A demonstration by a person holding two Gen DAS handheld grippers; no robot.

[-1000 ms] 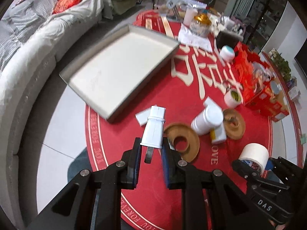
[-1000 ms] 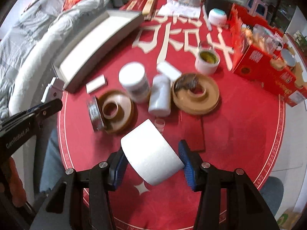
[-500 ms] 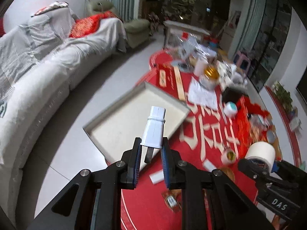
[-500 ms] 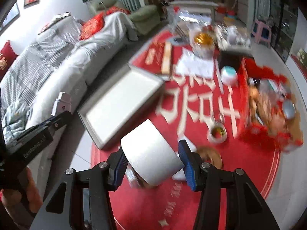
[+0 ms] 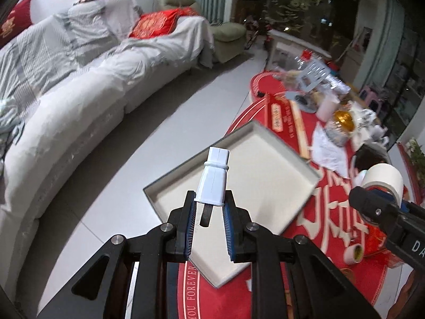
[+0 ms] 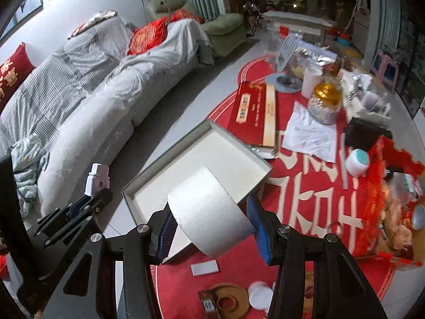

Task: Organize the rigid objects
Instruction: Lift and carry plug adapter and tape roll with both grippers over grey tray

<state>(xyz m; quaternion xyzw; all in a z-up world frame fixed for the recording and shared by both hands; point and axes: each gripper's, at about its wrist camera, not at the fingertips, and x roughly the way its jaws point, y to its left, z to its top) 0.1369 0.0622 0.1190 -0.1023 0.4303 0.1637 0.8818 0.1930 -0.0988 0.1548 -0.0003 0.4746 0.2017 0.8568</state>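
Two grippers are both showing in each view, each carrying sth above the tray. L gripper (image 5: 209, 212) is holding its jaws pinched on the lower end of a white plug (image 5: 214, 179), w/ a dark prong hanging down between the pads; the plug is standing roughly upright, tilted slightly right, and is hovering over the near-left part of the tray (image 5: 268, 194). In the right wrist view the same plug (image 6: 97, 179) is sticking up from the L gripper (image 6: 90, 199) at the left, beside the tray's left corner. R gripper (image 6: 211, 223) is pressing its blue pads (image 6: 166, 228) on the two flat ends of a white tape roll (image 6: 209, 212), axis lying across the jaws, roll hanging over the near edge of the tray (image 6: 212, 151). From the left wrist view the roll (image 5: 382, 179) and R gripper (image 5: 372, 204) are sitting at the far right, off the tray's right corner. Tray is a shallow white box w/ grey rim, lying on the red round table (image 6: 305, 199) w/ one corner overhanging twd the floor (image 5: 164, 122). Beyond it a red-gold box (image 6: 252, 111), white paper (image 6: 310, 135), a gold-lidded jar (image 6: 326, 101) and a teal-topped pot (image 6: 357, 162) are crowding the table. Near the R gripper a small white card (image 6: 204, 268) and a brown ring (image 6: 231, 300) are lying on the cloth. Grey sofa (image 5: 66, 93) is running along the left.
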